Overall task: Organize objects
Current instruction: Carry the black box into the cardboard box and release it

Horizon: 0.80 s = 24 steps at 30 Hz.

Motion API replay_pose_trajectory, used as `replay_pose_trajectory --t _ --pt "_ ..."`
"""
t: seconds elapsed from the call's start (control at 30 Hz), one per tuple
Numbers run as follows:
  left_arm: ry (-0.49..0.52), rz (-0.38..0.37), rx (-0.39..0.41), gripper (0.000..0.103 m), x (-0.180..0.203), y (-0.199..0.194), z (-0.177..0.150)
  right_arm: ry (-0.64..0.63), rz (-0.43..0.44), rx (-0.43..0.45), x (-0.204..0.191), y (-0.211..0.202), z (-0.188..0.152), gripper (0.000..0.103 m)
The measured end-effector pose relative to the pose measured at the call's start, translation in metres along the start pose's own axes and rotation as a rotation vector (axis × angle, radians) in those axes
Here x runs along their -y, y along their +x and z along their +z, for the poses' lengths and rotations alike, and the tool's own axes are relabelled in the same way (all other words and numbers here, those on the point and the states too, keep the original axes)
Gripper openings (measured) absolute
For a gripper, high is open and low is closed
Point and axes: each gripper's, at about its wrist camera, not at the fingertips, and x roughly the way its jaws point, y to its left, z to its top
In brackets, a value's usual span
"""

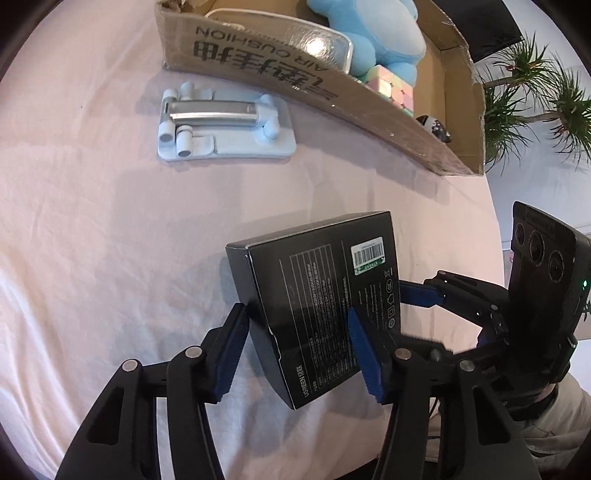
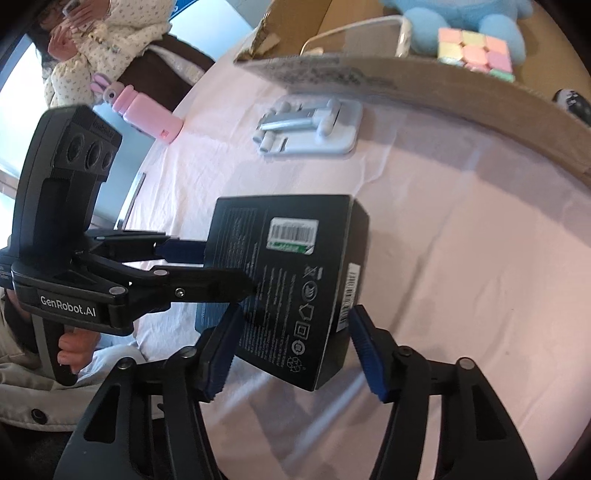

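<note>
A black box with a barcode label [image 1: 321, 295] is held tilted above the pink tablecloth. My left gripper [image 1: 299, 343] is shut on the black box [image 2: 288, 280], one blue pad on each side. My right gripper [image 2: 291, 350] also clamps the box from the other side; its fingers [image 1: 417, 295] reach in from the right in the left wrist view. A pale blue phone stand [image 1: 225, 125] lies flat on the cloth before the cardboard box [image 1: 280, 77]; the stand also shows in the right wrist view [image 2: 310, 129].
The cardboard box [image 2: 424, 85] holds a blue plush toy [image 1: 373, 33], a pastel cube [image 1: 391, 88], a clear tray [image 1: 295, 37] and a small black-and-white item [image 1: 436, 127]. A pink bottle [image 2: 147, 114] lies at the table's far left edge. A person sits beyond it.
</note>
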Motion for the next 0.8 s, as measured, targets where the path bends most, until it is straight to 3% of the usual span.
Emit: replay_pose_trajectory --t 0.2,0.4,0.8 --pt "0.049 0.022 0.019 0.052 0.020 -0.001 0.005 0.011 -0.031 0.052 -0.003 -0.011 0.009 0.049" --pt "0.100 0.037 0.097 0.051 0.041 -0.026 0.016 0.008 -0.070 0.146 -0.011 -0.040 0.018 0.048" --pt "0.236 0.042 0.209 0.051 0.093 -0.071 0.061 0.050 -0.115 0.295 -0.006 -0.097 0.037 0.048"
